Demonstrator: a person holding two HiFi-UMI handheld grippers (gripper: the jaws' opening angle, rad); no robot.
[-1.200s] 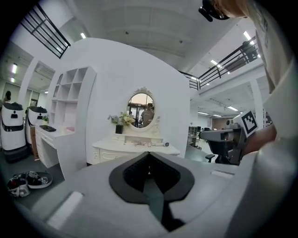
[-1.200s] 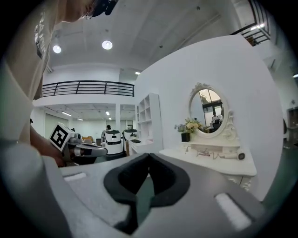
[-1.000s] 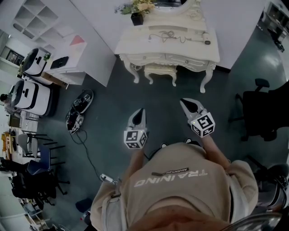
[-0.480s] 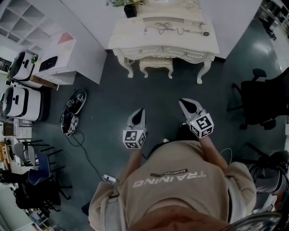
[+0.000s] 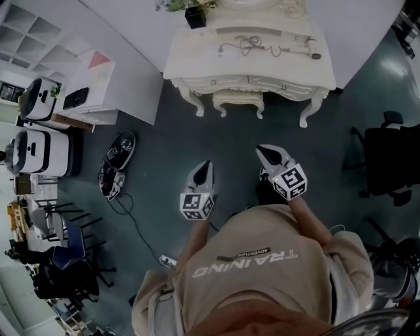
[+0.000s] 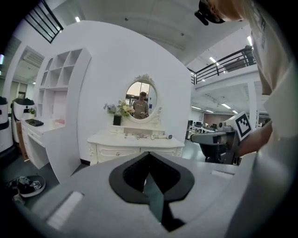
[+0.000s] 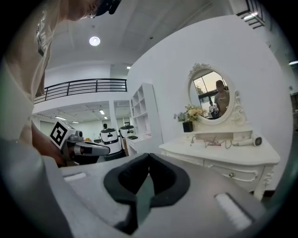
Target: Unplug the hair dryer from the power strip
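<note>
Shirt (image 5: pixel 262 262) reads "TRAINING"; left gripper (image 5: pixel 205 165) and right gripper (image 5: pixel 265 153) jaws closed, empty.

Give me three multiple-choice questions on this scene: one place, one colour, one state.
1. Where does the hair dryer lie? A) on the floor B) on the white dressing table C) on a chair
2. What colour is the plant pot? A) black B) red C) yellow
3. How do the left gripper and right gripper stand? A) both wide open B) one open, one shut C) both shut, empty
Answers: 1 B, it lies on the tabletop; 2 A, dark against the white table; 3 C, each gripper view shows jaw tips meeting, nothing between.
</note>
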